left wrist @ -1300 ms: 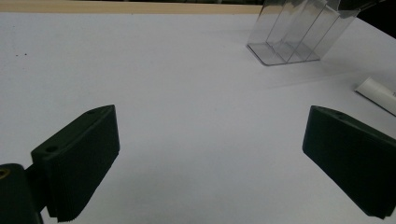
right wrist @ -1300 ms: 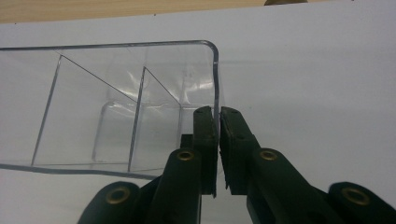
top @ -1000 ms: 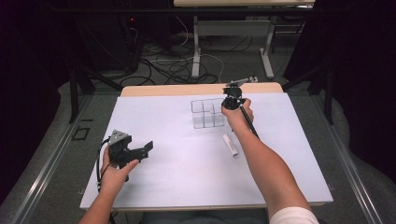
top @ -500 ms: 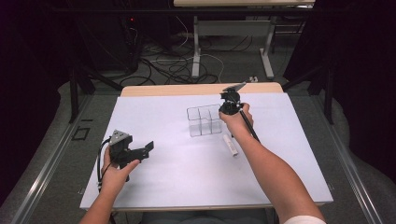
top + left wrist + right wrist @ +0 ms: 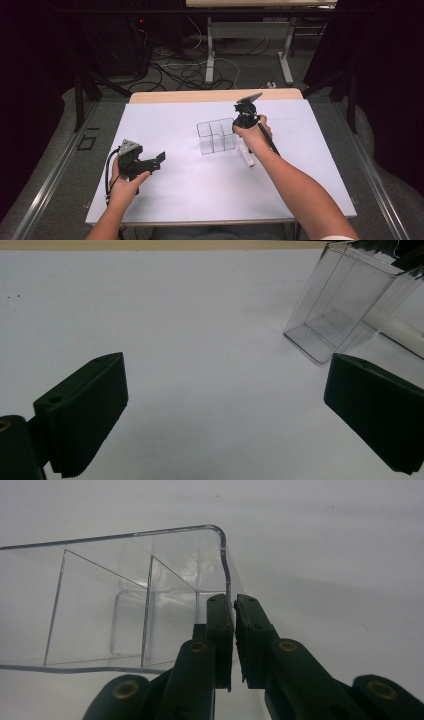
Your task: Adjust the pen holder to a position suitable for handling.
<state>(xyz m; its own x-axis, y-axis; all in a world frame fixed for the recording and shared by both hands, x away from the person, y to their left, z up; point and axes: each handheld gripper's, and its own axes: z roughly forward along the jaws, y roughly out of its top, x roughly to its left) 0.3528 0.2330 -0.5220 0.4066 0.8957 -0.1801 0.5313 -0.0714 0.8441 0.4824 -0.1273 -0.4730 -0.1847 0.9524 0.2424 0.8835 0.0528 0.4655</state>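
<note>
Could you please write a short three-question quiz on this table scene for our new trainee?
1. True or false: the right tool is clamped on a wall of the clear divided box.
2. How do the left tool's jaws stand: A) wide open, B) shut on a marker?
3. What lies on the white sheet beside the right hand?

Key: 1 true; 2 A; 3 a small white stick, too small to identify.

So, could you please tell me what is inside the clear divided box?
The clear divided box looks empty: bare floors show through its compartments. The right claw is shut on its wall, hiding a thin strip there.
</note>
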